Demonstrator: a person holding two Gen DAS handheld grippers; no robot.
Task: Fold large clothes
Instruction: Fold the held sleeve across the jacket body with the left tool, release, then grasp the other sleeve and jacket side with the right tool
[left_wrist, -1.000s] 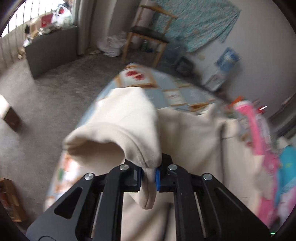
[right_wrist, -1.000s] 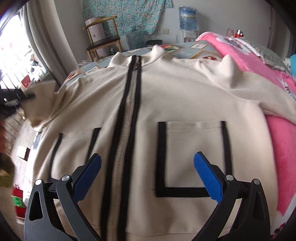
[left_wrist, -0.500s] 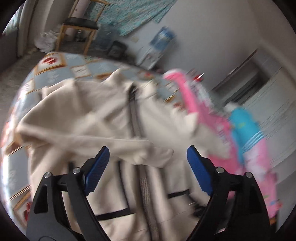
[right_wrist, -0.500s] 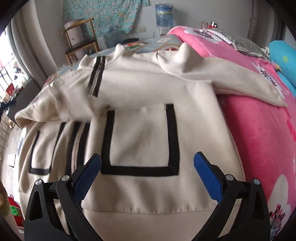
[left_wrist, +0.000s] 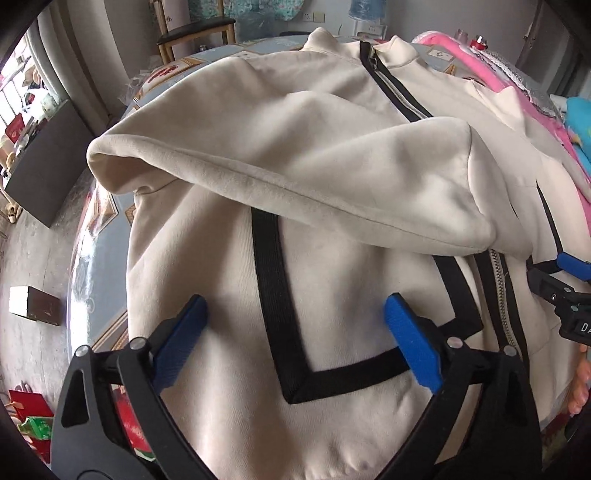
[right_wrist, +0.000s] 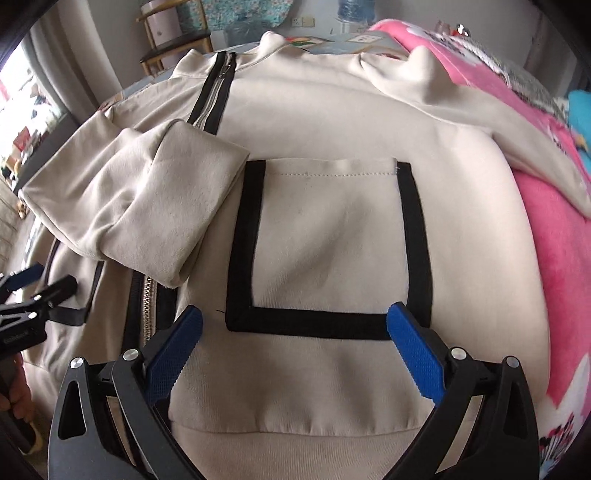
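Note:
A cream zip-up jacket (left_wrist: 207, 258) lies front up on a bed, its black-trimmed pockets facing me. One sleeve (left_wrist: 332, 158) is folded across the chest and covers part of the zipper (left_wrist: 391, 85). My left gripper (left_wrist: 295, 302) hovers over the lower pocket; its jaws are opening and nothing is between them. My right gripper (right_wrist: 295, 312) stands open above the other pocket (right_wrist: 332, 229), holding nothing. The folded sleeve (right_wrist: 155, 195) also shows in the right wrist view, and the second sleeve (right_wrist: 480, 122) stretches out onto the pink blanket (right_wrist: 554, 240).
A wooden chair (left_wrist: 195, 29) stands beyond the bed's far end. A dark cabinet (left_wrist: 44, 158) and a small box (left_wrist: 33, 304) sit on the floor to the left. The pink blanket (left_wrist: 517, 74) borders the jacket on the right. A hand (right_wrist: 14, 391) holds the left tool.
The left gripper let go of the sleeve cuff, which now lies across the chest. It opened wide and dropped toward the lower pocket. The right gripper sank a little toward the other pocket.

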